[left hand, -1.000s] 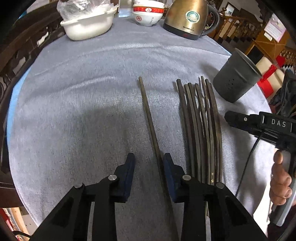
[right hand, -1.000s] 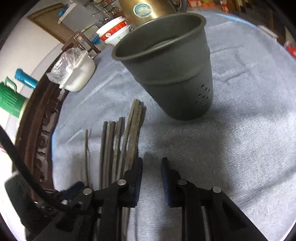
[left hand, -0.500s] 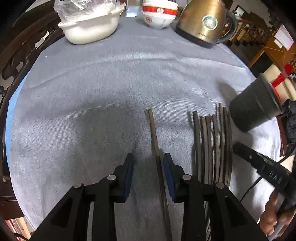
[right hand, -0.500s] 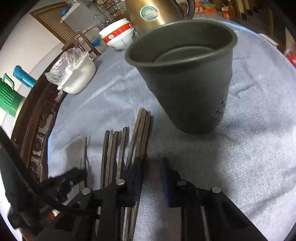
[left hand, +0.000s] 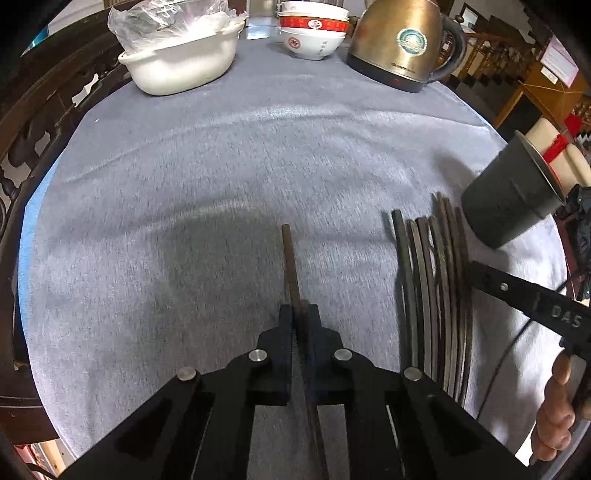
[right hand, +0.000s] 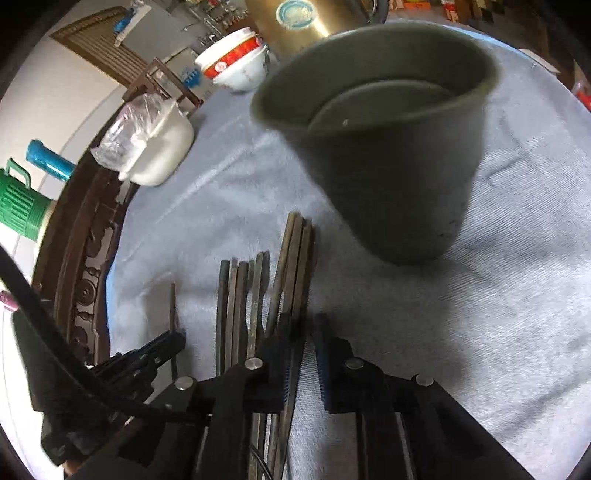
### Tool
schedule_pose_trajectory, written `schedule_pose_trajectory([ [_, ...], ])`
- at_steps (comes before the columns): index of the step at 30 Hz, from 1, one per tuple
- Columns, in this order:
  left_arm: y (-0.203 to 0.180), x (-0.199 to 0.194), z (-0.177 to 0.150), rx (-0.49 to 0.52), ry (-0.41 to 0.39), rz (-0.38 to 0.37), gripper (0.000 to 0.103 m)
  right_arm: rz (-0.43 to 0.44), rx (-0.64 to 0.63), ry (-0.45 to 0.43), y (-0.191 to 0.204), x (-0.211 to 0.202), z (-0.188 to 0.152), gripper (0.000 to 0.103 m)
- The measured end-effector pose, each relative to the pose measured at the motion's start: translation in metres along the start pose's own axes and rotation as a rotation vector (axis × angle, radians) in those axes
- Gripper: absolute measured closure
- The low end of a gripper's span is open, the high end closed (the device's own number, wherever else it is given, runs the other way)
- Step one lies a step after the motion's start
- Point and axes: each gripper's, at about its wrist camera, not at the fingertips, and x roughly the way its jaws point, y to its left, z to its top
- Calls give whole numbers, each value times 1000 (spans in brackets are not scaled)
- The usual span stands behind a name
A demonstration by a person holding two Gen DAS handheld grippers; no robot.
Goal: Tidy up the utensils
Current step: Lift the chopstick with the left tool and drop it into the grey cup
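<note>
On a table under a grey cloth [left hand: 229, 155], the left gripper [left hand: 300, 314] pinches a single dark chopstick [left hand: 289, 258] between its closed fingers, the stick pointing away across the cloth. To its right lies the bundle of chopsticks [left hand: 432, 280], fanned beside a dark perforated holder cup [right hand: 384, 155]. The right gripper [right hand: 301, 325] hovers at the bundle's edge, fingers slightly spread, one stick lying between them ungripped. A white dish [left hand: 181, 66], stacked bowls [left hand: 312, 33] and a brass-coloured kettle [left hand: 402, 44] line the far side.
</note>
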Motion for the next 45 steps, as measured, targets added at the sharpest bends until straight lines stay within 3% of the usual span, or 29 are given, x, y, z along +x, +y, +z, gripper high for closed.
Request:
schedule_pose_trajectory([
  [7,-2,-5,0,18,20,-16,94,-72,-47,14,-6,-7,-4,91],
  [12,-6,6,17,-12,46,-35,70,-99,-18,50,-6,-5,6,90],
  [16,-3,11,28,-41,69,-31,69,-124,-11,54,-1,-2,14,89],
  [17,-2,12,31,-52,72,-29,72,-127,-17,59,0,-1,15,89],
  [20,0,12,35,-53,62,8,96,-133,-59,59,5,0,15,93],
  [23,8,7,33,-98,58,-31,98,-88,-73,44,6,-6,9,94],
  [33,-2,-70,20,-75,-134,-14,98,93,-184,-125,29,-69,-1,97],
  [45,-38,-159,16,-3,-322,-48,98,180,-236,-303,30,-150,-20,97],
])
